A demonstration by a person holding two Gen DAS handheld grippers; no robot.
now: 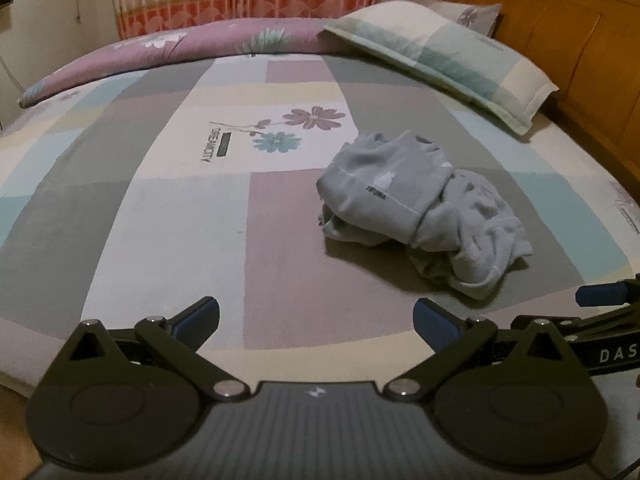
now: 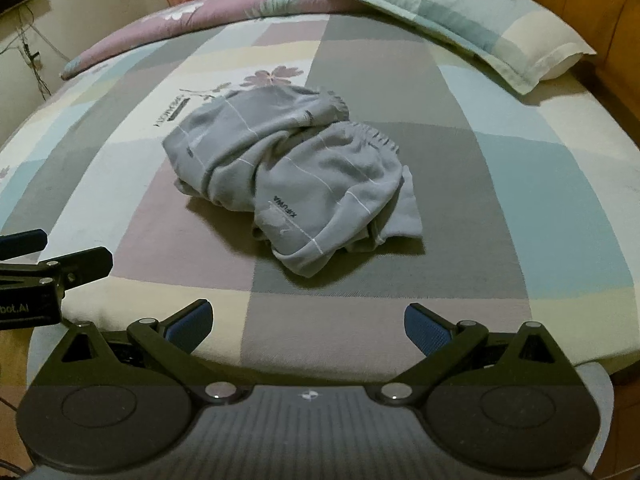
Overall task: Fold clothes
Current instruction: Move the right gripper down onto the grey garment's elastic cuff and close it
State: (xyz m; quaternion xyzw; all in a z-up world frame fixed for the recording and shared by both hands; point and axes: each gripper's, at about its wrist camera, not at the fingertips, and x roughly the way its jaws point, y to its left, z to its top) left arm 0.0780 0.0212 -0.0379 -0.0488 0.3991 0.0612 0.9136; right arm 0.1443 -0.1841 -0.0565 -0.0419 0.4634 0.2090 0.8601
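The left gripper (image 1: 316,320) is spread wide, its blue-padded fingers (image 1: 434,322) far apart, holding nothing and hanging over the near edge of the bed (image 1: 160,216) without touching anything. The right gripper (image 2: 308,324) is likewise spread wide and empty, poised over the same near edge; its blue pads (image 2: 426,330) close on nothing. The two sit side by side: the right gripper's finger shows at the right border of the left wrist view, and the left gripper's fingers show at the left border of the right wrist view. The crumpled grey garment (image 2: 288,176), with thin white stripes and small dark lettering, lies bunched in a heap on the patchwork bedsheet, well apart from both grippers. It sits ahead and to the right of the left gripper (image 1: 420,208), and almost straight ahead of the right one, slightly left of centre. Beyond it lie a checked pillow (image 1: 444,60) by the wooden headboard (image 1: 568,40) and a rolled mauve quilt (image 1: 180,48) along the far side.
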